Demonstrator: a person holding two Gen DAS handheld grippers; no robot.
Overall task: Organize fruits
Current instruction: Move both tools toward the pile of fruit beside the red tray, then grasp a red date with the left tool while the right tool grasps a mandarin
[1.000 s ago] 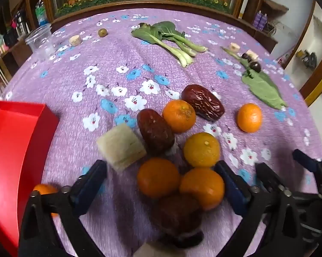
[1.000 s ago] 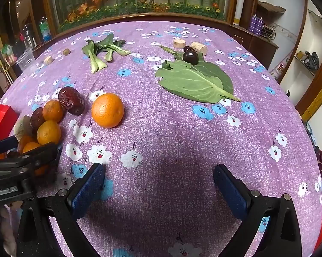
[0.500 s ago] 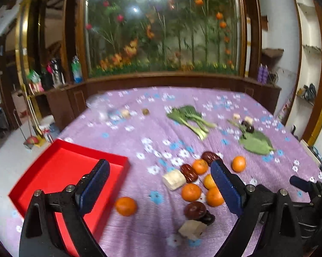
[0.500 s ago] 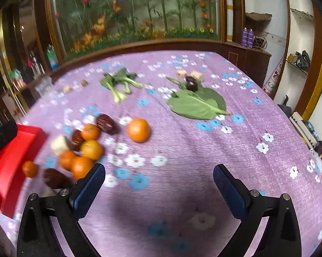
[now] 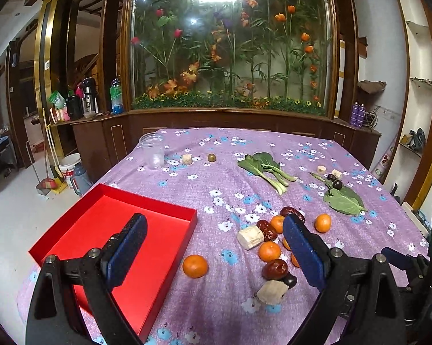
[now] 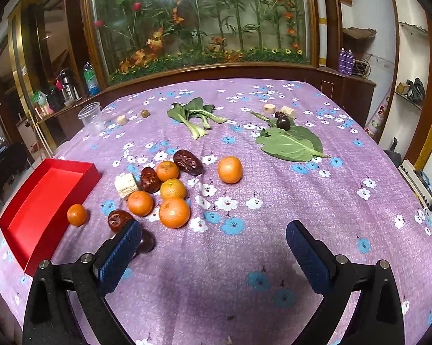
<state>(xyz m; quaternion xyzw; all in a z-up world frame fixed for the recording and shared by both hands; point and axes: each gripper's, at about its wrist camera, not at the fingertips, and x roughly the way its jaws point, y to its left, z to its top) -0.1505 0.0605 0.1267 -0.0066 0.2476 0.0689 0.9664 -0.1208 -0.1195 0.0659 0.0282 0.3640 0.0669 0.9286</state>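
On the table, a purple cloth printed with white and blue flowers point(image 6: 273, 178) covers the whole surface. At its left edge lies a shallow red rectangular tray point(image 5: 109, 224) with nothing visible inside it. Above the near part of the table, the left gripper point(image 5: 213, 247) is held with its blue-padded jaws spread wide and nothing between them; the right gripper point(image 6: 213, 247) is likewise spread wide and holds nothing. A broad green leaf point(image 6: 290, 143) lies far right, with a dark round plum point(image 6: 283, 122) touching its far edge. A bunch of green bok choy point(image 6: 196, 115) lies mid-table, and a clear plastic cup point(image 6: 91, 115) stands at the far left. The fruit cluster sits centre-left — four orange mandarins point(image 6: 174, 212) mixed with wrinkled dark-red dates point(image 6: 188, 161) and a pale cut block point(image 6: 126, 185). One mandarin point(image 6: 229, 169) lies apart to the right. Another mandarin point(image 6: 77, 214) lies just beside the tray — outside it.
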